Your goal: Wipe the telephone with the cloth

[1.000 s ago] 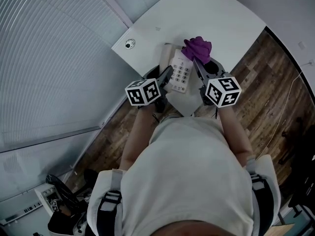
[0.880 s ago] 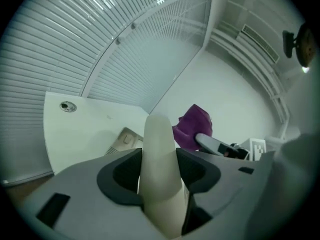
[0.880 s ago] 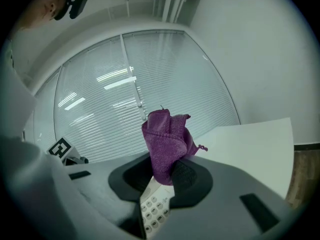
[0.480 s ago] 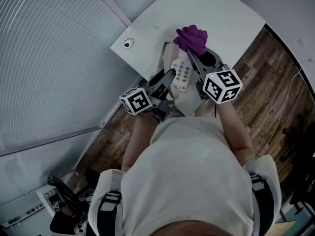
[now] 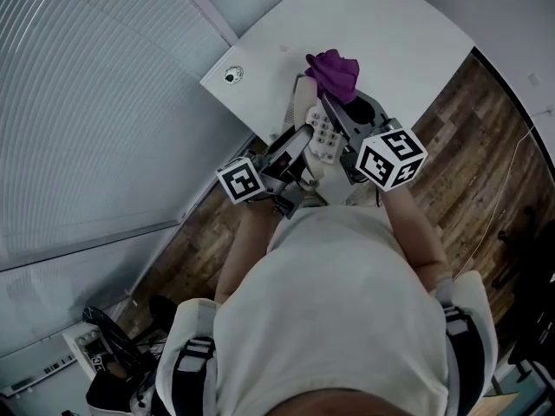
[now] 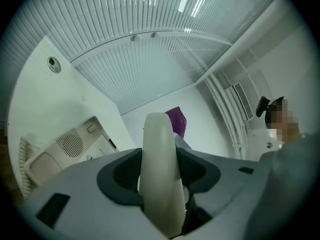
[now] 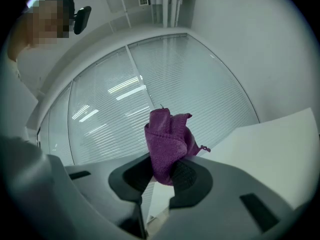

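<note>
Nearest, the left hand-held gripper is clenched on the cream handset, its 2 jaws clamped on the sides. It holds the handset off the telephone base, with the long axis running near to far. Just right of it, the right hand-held gripper pinches the purple cloth, which is bunched just beyond the handset's far end – contact unclear. The wipe likely runs back along that axis – toward the person. The white bench lies beyond.
</note>
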`<action>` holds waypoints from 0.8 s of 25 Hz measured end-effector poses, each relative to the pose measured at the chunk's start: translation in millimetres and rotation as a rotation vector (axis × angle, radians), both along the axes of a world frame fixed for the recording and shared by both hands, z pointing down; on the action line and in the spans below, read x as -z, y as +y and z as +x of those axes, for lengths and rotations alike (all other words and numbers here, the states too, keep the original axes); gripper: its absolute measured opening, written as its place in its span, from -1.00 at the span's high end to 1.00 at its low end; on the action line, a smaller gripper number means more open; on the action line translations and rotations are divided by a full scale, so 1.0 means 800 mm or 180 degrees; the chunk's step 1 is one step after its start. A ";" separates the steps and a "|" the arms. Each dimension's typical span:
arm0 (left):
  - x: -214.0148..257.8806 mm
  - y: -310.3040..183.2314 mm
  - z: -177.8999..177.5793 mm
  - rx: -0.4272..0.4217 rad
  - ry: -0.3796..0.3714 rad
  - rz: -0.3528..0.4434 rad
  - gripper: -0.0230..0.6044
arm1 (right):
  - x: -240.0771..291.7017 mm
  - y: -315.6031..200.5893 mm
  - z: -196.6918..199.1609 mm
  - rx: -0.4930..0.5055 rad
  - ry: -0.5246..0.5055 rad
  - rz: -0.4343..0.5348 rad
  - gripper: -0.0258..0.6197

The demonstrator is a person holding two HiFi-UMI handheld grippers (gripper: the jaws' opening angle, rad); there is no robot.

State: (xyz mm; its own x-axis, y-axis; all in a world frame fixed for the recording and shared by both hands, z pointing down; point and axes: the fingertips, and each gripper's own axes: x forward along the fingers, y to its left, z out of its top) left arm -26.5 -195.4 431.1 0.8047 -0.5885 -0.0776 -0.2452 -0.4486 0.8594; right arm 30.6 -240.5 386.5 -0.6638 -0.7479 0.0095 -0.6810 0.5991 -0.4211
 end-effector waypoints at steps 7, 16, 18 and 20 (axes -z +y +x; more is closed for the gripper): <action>0.007 0.004 -0.001 0.0003 0.0307 -0.0159 0.26 | -0.001 0.013 -0.018 0.0184 -0.0024 0.0021 0.64; 0.016 0.003 -0.003 0.0071 0.0405 -0.0143 0.26 | -0.003 0.027 -0.024 0.0337 -0.0044 -0.0005 0.64; 0.017 0.003 -0.003 0.0089 0.0423 -0.0135 0.26 | -0.005 0.032 -0.026 0.0383 -0.0048 -0.0016 0.64; 0.019 0.003 -0.004 0.0105 0.0431 -0.0124 0.26 | -0.007 0.037 -0.028 0.0438 -0.0053 -0.0023 0.64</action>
State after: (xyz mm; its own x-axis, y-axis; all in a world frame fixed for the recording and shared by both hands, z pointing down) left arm -30.0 -193.4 416.3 0.7686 -0.6192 -0.1609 -0.1399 -0.4080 0.9022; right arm 7.9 -210.7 392.3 -0.7602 -0.6497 0.0027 -0.5855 0.6833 -0.4363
